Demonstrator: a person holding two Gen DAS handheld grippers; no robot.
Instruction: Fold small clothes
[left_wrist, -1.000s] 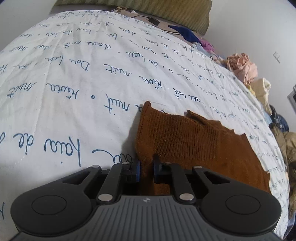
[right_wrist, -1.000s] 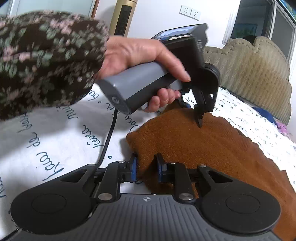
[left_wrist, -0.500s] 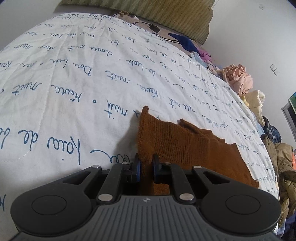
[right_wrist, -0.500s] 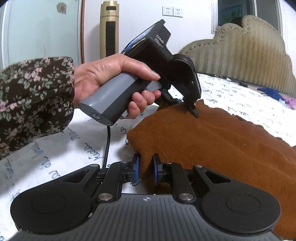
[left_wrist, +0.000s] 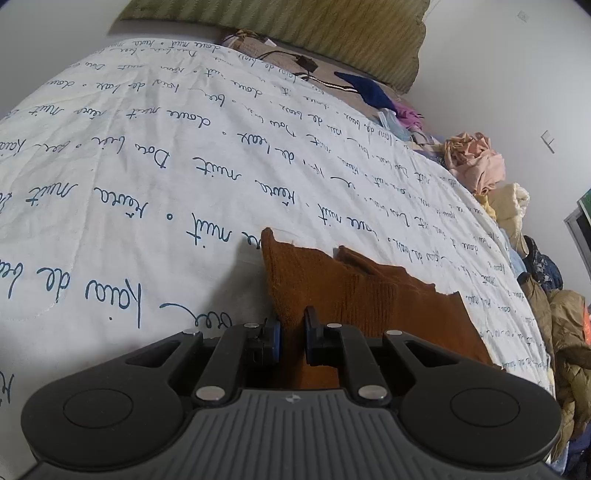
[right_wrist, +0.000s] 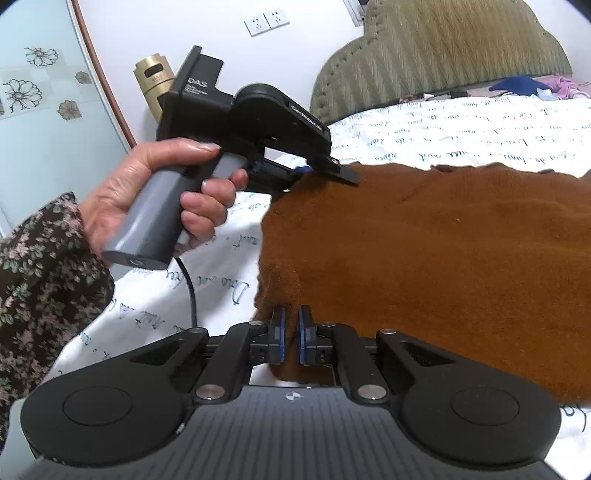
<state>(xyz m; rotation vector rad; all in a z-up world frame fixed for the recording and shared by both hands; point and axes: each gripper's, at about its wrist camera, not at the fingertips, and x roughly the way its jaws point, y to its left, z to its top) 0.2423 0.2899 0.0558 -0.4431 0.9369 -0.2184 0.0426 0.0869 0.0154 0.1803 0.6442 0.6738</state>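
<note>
one brown knit garment, two grippers pinching

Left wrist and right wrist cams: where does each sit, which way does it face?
Left wrist: on the left gripper, looking along its fingers across the white bedspread toward the headboard; no hand shows.
Right wrist: on the right gripper, facing the left gripper and the left hand holding it.
Shared: the brown garment, clamped by both grippers; bedspread, headboard.

Bedroom: quilted bed, padded headboard.
</note>
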